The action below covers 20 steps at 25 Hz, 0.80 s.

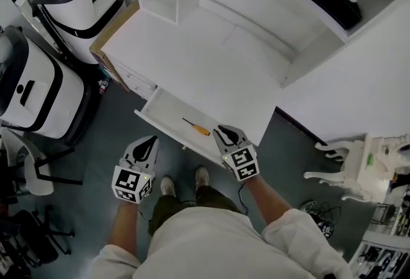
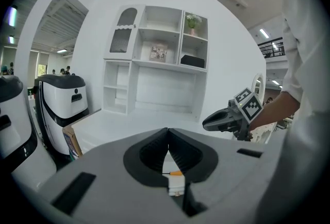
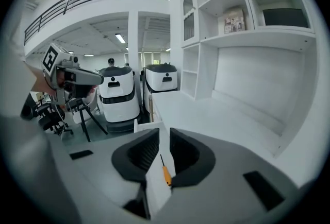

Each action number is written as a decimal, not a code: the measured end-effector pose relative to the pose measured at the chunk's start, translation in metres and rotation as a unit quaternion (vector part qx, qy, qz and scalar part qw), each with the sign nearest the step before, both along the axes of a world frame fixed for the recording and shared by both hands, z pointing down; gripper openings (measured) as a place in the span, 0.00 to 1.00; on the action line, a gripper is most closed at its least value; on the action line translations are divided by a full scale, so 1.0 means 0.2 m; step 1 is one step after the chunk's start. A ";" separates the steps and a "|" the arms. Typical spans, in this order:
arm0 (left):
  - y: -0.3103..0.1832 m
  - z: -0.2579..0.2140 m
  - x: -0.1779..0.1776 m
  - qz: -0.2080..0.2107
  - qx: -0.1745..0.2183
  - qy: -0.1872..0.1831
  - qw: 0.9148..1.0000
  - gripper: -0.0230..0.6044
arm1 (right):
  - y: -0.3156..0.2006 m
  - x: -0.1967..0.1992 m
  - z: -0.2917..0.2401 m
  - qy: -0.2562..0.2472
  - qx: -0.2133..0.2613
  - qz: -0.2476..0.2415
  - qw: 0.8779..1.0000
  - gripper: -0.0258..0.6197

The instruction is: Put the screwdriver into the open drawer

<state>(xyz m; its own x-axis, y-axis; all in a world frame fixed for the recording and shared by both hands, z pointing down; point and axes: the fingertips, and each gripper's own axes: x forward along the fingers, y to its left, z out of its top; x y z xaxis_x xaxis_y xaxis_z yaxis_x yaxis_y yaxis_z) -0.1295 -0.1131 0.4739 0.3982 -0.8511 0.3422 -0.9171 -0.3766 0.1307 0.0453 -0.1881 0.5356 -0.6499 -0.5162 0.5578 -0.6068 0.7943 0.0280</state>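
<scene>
Jaws of the right gripper [image 3: 164,138] stand apart with nothing pinched. Through their gap the screwdriver [image 3: 165,171] is seen lying below, untouched. Jaws of the left gripper [image 2: 168,133] are pressed together at the tips and hold nothing.

In the head view the screwdriver [image 1: 196,127] rests on the floor of the open drawer [image 1: 168,109]. It lies close to the front rim, toward the right end, with the orange handle nearest the right gripper [image 1: 224,135]. The drawer's left half is bare. The left gripper [image 1: 150,141] hangs over grey floor [image 1: 109,124], outside the front rim. The desk top [image 1: 211,59] behind is unoccupied. White machines [image 1: 70,2] crowd its left edge, and a white chair [image 1: 349,169] stands well apart at right.
</scene>
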 end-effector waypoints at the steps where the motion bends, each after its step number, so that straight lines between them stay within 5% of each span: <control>1: 0.00 0.00 0.00 0.002 0.001 -0.001 1.000 0.04 | 0.01 0.01 -0.03 -0.007 0.005 0.005 1.000 0.14; 20: 0.00 -0.06 0.07 0.016 0.011 -0.011 1.000 0.04 | 0.14 0.30 -0.41 -0.094 0.067 0.073 0.991 0.04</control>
